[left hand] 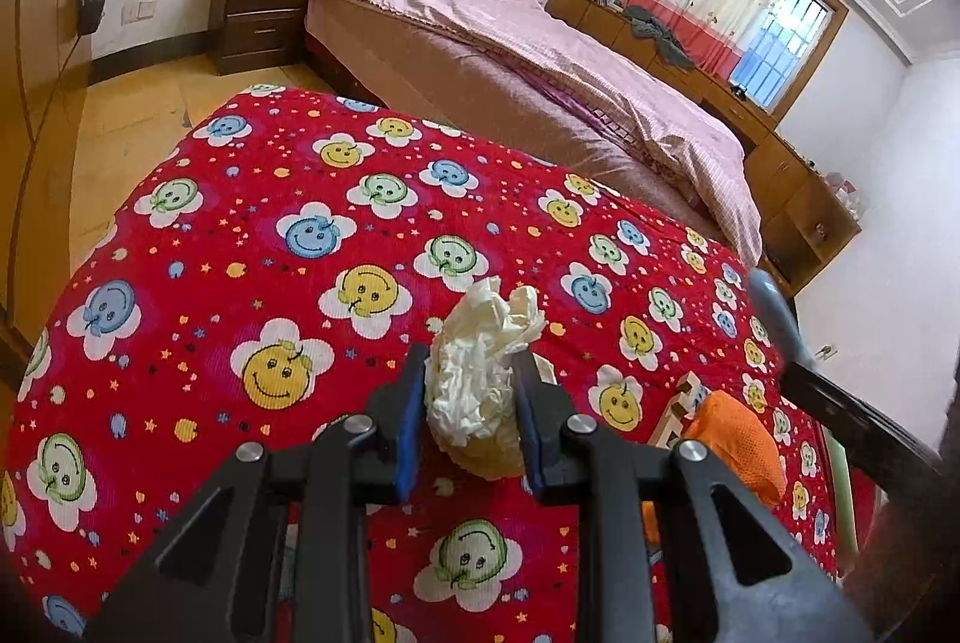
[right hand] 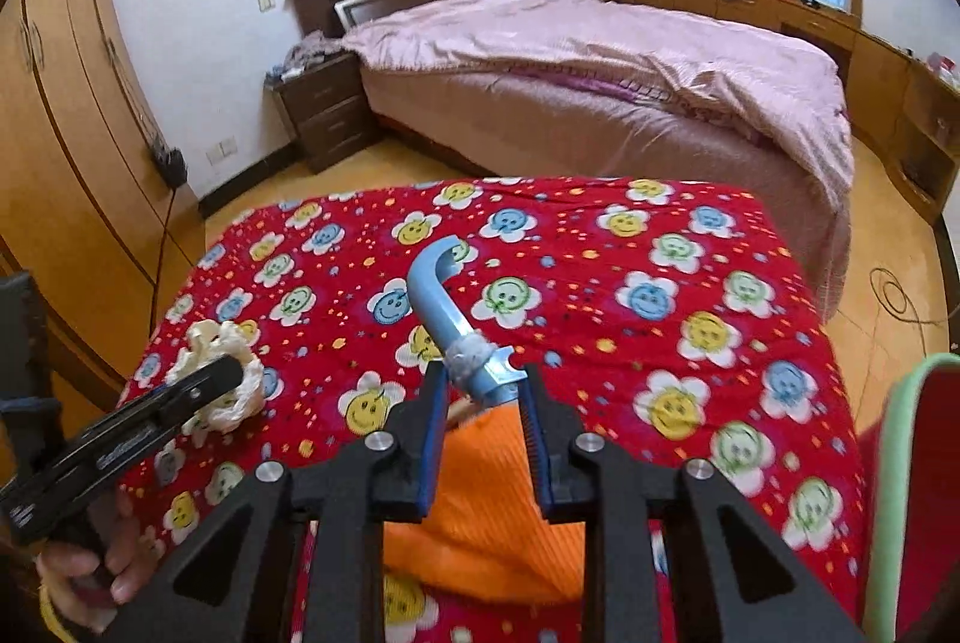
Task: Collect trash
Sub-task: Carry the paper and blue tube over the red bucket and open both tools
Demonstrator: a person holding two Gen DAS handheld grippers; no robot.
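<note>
Bedroom w/ a big bed (right hand: 600,61) under a pink cover at the back, dark headboard, nightstand (right hand: 324,109) on its left, wardrobe along the left wall, low cabinets under a curtained window on the right. In front, a desk (right hand: 660,235) covered w/ a red cloth printed in smiley flowers. An orange mesh cloth (right hand: 480,511) lies at the desk's near edge, right under the right gripper. Left gripper (left hand: 468,385) is held over the desk's near part, jaws clenched on a crumpled wad of white tissue paper (left hand: 474,367); wad is pinched betw. the blue pads and sticks out forward past the tips; whether it's clear of the cloth, can't tell. In the right wrist view a hand (right hand: 84,565) grips that tool's handle at lower left. Right gripper (right hand: 486,391) has its jaws grasping a light-blue plastic hook-shaped piece (right hand: 438,307) w/ a strip of tape wound round it near the jaws; its lower end sits betw. the pads, curved end points up and away, above the cloth. It's slightly blurred.
</note>
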